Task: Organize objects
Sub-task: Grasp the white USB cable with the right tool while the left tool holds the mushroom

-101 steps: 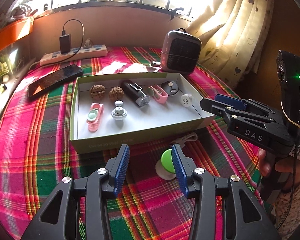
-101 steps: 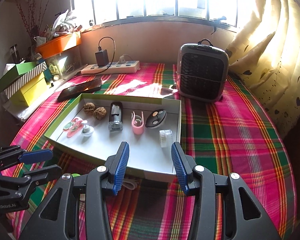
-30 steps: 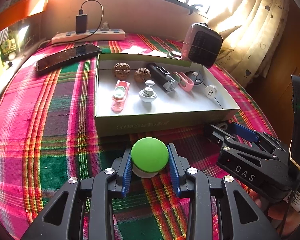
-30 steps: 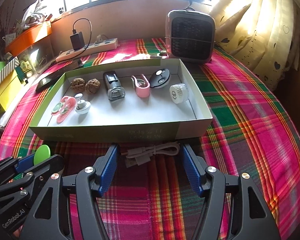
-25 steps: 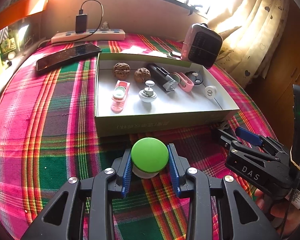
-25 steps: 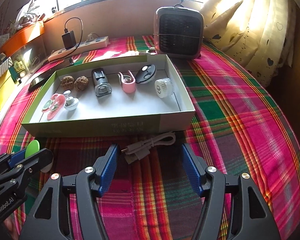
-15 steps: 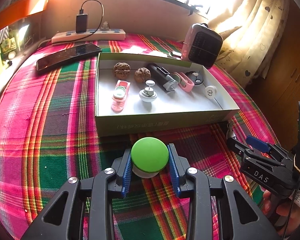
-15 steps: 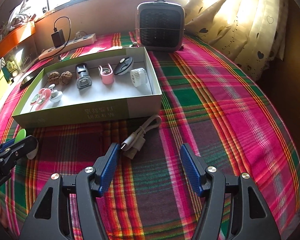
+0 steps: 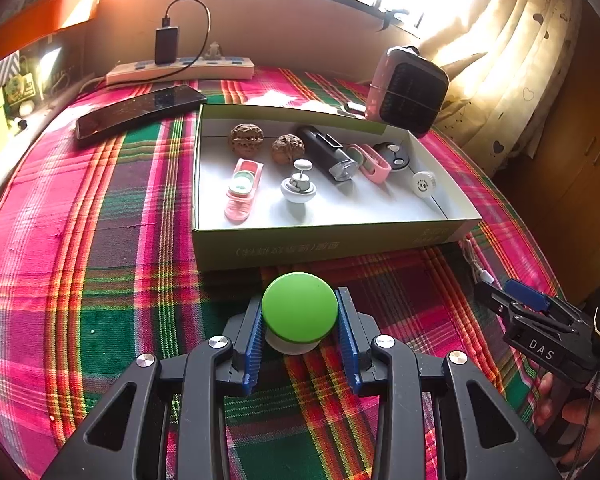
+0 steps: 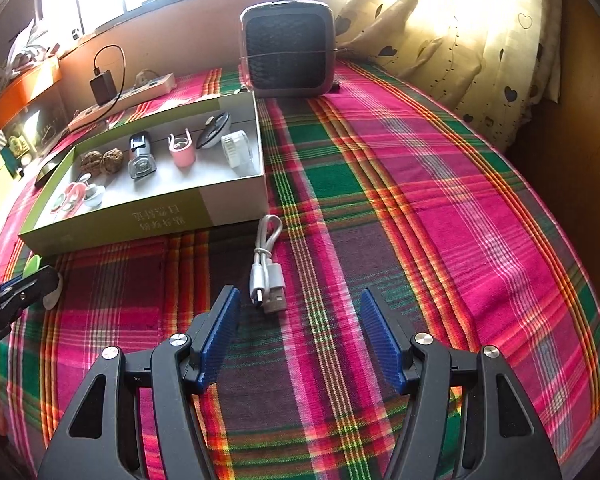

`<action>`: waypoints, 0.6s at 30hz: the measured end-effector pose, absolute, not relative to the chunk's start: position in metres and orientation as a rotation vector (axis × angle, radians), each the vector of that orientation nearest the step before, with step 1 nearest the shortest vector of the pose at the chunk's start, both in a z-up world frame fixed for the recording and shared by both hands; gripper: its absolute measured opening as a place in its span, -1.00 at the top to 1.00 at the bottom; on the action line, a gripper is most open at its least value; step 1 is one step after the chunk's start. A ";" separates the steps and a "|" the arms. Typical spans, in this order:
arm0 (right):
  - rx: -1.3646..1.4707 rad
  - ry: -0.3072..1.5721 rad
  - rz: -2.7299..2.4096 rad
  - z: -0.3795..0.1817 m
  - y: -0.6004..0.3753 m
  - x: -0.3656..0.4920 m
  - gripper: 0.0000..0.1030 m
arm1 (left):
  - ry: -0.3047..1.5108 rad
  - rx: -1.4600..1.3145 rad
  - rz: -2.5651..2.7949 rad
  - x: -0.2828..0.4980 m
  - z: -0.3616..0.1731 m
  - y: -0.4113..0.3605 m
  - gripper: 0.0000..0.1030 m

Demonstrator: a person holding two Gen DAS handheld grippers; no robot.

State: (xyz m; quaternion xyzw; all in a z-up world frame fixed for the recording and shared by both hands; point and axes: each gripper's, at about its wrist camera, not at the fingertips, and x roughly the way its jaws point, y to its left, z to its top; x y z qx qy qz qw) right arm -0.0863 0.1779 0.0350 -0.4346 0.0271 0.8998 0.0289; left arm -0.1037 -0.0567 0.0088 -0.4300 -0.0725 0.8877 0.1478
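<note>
My left gripper is shut on a round green-topped, white-bodied object, held just in front of the green cardboard box. The box holds two walnuts, a pink case, a white knob, a black device, a pink clip, a key fob and a white cap. In the right wrist view my right gripper stands open above the plaid cloth, with a coiled white USB cable lying just ahead of its left fingertip, near the box's front corner. The left gripper shows at the left edge there.
A small heater stands behind the box. A power strip with a charger and a black phone lie at the back left. Curtains hang on the right. A hand holds the right gripper's handle.
The right gripper has swung rightward, so the cable now lies ahead of its left finger and the box sits further left. The left gripper stays still, holding the green object.
</note>
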 end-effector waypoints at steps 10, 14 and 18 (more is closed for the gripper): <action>-1.358 0.029 2.790 0.033 0.178 -0.094 -0.22 | -0.204 -1.244 2.559 -0.104 0.007 -0.058 0.35; -1.355 0.017 2.800 0.034 0.179 -0.093 -0.07 | -0.195 -1.246 2.560 -0.105 0.007 -0.057 0.35; -1.358 0.002 2.818 0.034 0.177 -0.093 0.12 | -0.195 -1.247 2.561 -0.105 0.007 -0.057 0.35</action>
